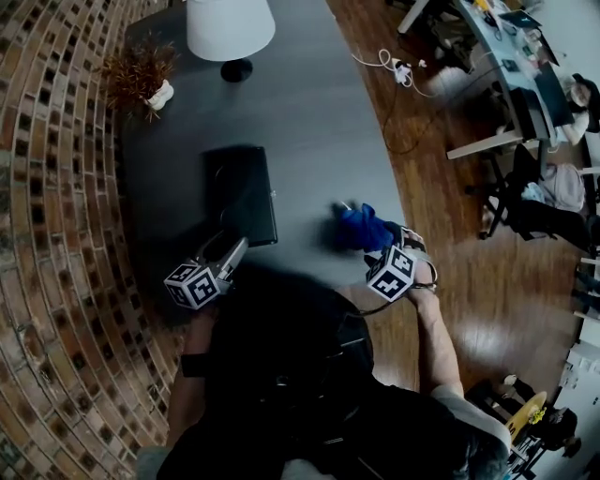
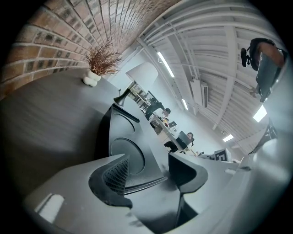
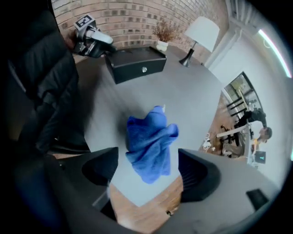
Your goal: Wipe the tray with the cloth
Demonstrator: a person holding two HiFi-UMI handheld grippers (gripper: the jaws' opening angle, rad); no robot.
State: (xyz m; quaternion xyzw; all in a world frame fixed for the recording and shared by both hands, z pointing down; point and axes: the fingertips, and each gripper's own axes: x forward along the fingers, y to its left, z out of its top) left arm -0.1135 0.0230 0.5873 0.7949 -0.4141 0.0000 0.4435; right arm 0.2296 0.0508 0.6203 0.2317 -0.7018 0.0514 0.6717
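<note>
The black tray (image 1: 242, 192) lies flat on the grey desk (image 1: 309, 122), and everything else is placed from it. The left tongs (image 2: 146, 171) meet it at its near edge: the rim of its near corner runs from one pad to the other, so they look clamped on the tray (the left gripper view shows no gap on either side). The blue cloth (image 1: 364, 228) sits crumpled in a heap on the desk to the right of the tray, apart from it and close to the desk's near edge. The right tongs (image 3: 146, 169) hang over the cloth pointing steeply down, jaws wide apart, the cloth showing between them but touched by neither pad. Beyond the tray's far end stand a white-shaded lamp (image 1: 230, 28) and a small dried plant (image 1: 141, 75) in a white pot
</note>
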